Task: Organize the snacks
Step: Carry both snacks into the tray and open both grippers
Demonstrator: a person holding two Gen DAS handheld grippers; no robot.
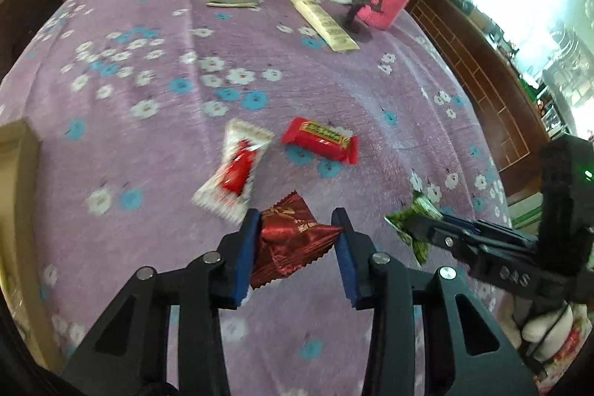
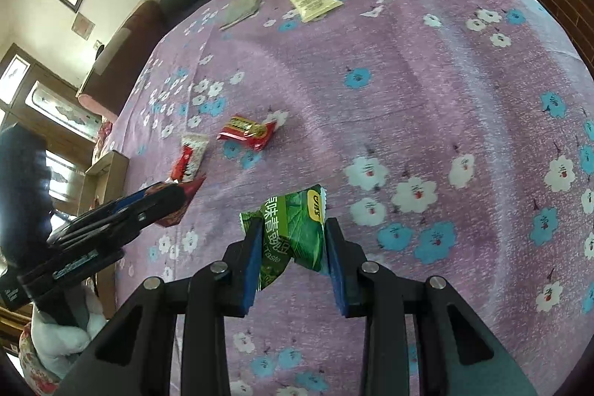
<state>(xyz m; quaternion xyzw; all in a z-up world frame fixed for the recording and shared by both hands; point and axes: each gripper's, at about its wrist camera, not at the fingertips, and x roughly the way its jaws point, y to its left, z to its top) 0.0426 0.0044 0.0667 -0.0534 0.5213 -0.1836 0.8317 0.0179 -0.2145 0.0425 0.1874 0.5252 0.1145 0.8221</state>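
Two snacks are sitting right between fingers: the left gripper is pinching the dark red pack, lying crosswise, and the right gripper is pinching the green pack.

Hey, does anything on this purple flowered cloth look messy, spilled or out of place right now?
Nothing is spilled or torn. Two snacks lie loose at odd angles: the white-and-red packet and the red bar. The left claw grips a crumpled dark red packet; the right claw squeezes a green packet.
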